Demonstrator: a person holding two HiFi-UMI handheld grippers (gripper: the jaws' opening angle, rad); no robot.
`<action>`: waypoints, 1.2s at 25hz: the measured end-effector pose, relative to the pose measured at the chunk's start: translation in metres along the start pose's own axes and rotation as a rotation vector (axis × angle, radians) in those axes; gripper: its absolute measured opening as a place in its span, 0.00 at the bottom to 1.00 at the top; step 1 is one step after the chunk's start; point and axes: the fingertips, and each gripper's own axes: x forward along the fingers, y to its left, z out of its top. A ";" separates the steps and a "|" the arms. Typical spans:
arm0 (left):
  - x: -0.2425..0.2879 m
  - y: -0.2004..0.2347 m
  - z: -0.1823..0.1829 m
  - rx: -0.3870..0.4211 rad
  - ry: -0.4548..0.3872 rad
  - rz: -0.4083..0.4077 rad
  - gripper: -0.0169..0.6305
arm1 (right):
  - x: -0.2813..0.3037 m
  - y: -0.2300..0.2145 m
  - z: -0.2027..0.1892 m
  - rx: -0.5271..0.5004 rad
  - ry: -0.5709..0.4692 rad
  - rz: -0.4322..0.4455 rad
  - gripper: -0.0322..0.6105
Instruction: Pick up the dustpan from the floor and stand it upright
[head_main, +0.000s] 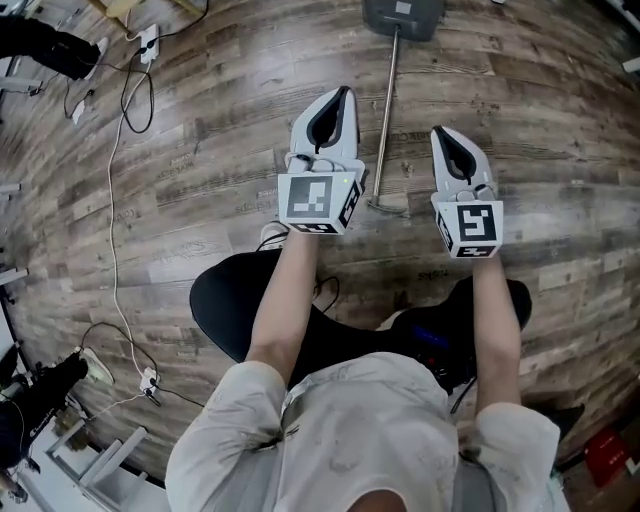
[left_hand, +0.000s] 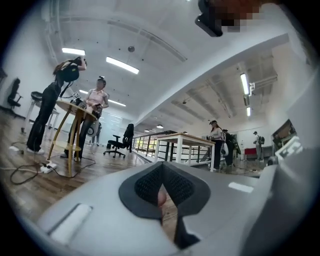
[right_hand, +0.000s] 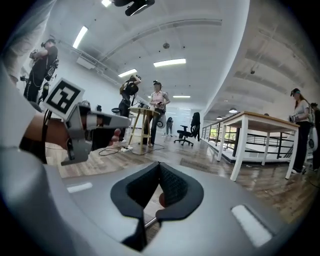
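The left tool (head_main: 336, 98) and right tool (head_main: 446, 136) are both closed and empty. The grey dustpan with a long metal handle (head_main: 389, 100) lies flat on the wooden floor (head_main: 200, 150) between them. I'd open 1 tool and grip the handle.

The head camera looks steeply down past the person's shoulders onto the wood floor (head_main: 200, 200), while the cameras on the left gripper (head_main: 343, 96) and right gripper (head_main: 441, 133) sit close behind their own jaws, face about level across the room, and both take in the tall round table (left_hand: 75, 107) (right_hand: 141, 111) and black office chair (left_hand: 122, 140) (right_hand: 190, 131).
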 end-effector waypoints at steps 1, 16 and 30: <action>0.000 0.004 -0.009 -0.020 -0.003 0.006 0.06 | 0.006 0.006 -0.018 -0.011 0.025 0.018 0.06; -0.026 0.060 -0.196 -0.013 0.054 0.059 0.06 | 0.071 0.163 -0.403 -0.440 0.650 0.562 0.26; -0.039 0.092 -0.291 0.028 0.086 0.070 0.06 | 0.089 0.216 -0.610 -0.597 0.969 0.791 0.32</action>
